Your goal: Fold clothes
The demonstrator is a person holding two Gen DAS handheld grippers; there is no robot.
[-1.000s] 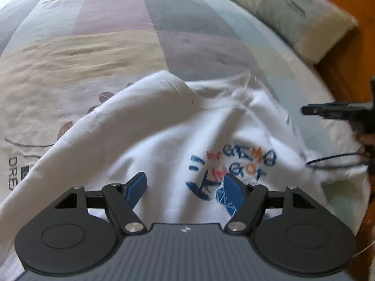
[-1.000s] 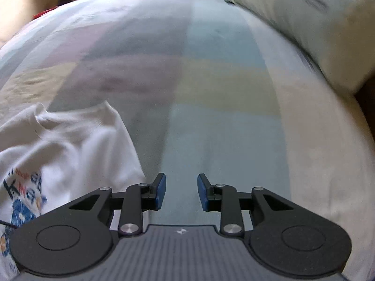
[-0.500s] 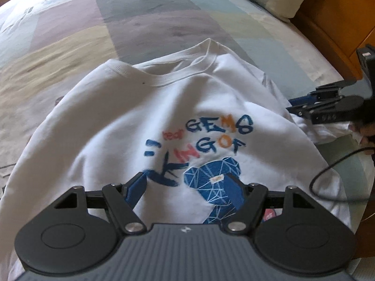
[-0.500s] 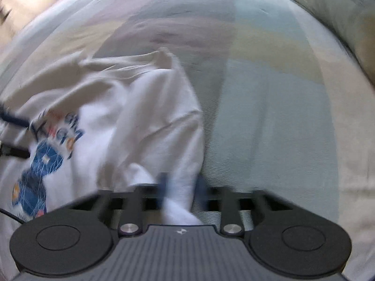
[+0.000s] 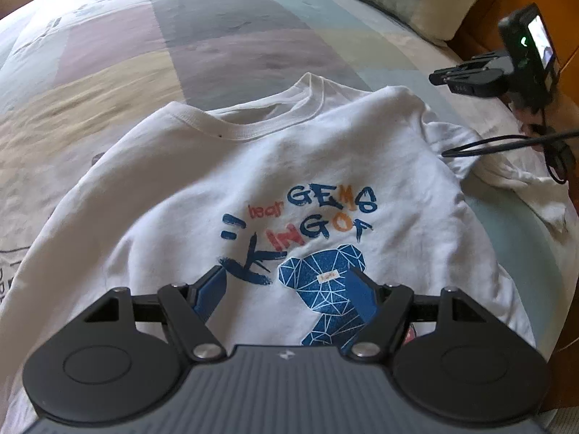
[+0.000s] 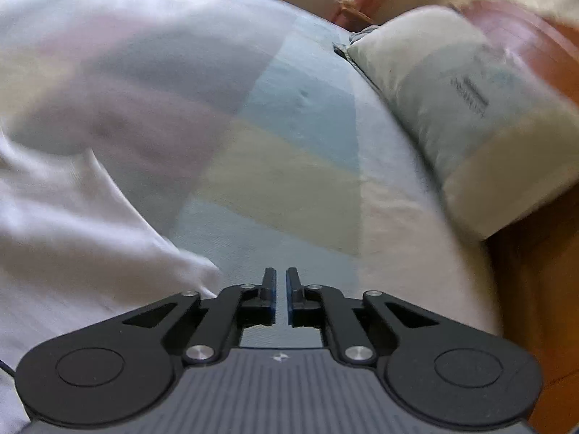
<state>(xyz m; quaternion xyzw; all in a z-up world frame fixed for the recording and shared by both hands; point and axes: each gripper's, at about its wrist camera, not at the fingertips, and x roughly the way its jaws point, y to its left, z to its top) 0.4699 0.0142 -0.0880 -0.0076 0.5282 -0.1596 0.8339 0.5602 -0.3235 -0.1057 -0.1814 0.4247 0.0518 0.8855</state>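
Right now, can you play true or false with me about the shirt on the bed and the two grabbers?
1. The white T-shirt lies print side up on the bed. True.
2. The left gripper is shut tight. False: its jaws stand wide apart above the blue bear print, with nothing pressed between them.
3. The right gripper holds a sleeve. False: its jaws are nearly closed, and only the bedsheet shows through the gap; the shirt lies to its left.
4. A pillow sits at the far right of the bed. True.
5. The shirt is already folded in half. False: it is still spread out, with the neckline and the whole print showing.
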